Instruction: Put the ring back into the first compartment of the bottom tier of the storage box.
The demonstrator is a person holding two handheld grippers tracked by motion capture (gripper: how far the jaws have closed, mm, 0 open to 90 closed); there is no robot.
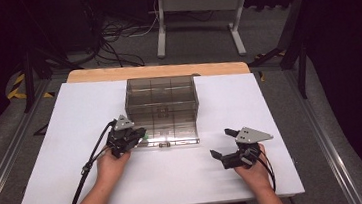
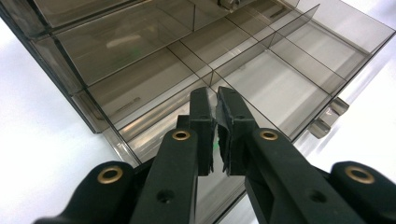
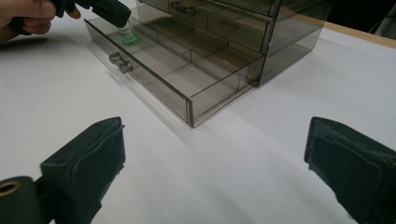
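A smoky see-through cabinet (image 1: 161, 96) stands at the middle back of the white table (image 1: 62, 143). Its bottom drawer (image 1: 183, 141) is pulled out and is split into several compartments (image 2: 280, 79). My left gripper (image 1: 139, 135) hangs over the drawer's front left corner, shut on a small green piece (image 2: 216, 144) that peeks out between the jaws. The right gripper view shows that piece (image 3: 128, 38) under the left gripper (image 3: 109, 11), inside the drawer (image 3: 154, 81). My right gripper (image 1: 222, 142) rests on the table right of the drawer, open and holding nothing (image 3: 215, 149).
The drawer's handle (image 3: 120, 63) juts toward me at its front. A wooden strip (image 1: 156, 70) edges the table's far side. Beyond it stand a desk frame (image 1: 162, 28) and loose cables (image 1: 113, 43) on the floor. White tabletop lies to both sides of the cabinet.
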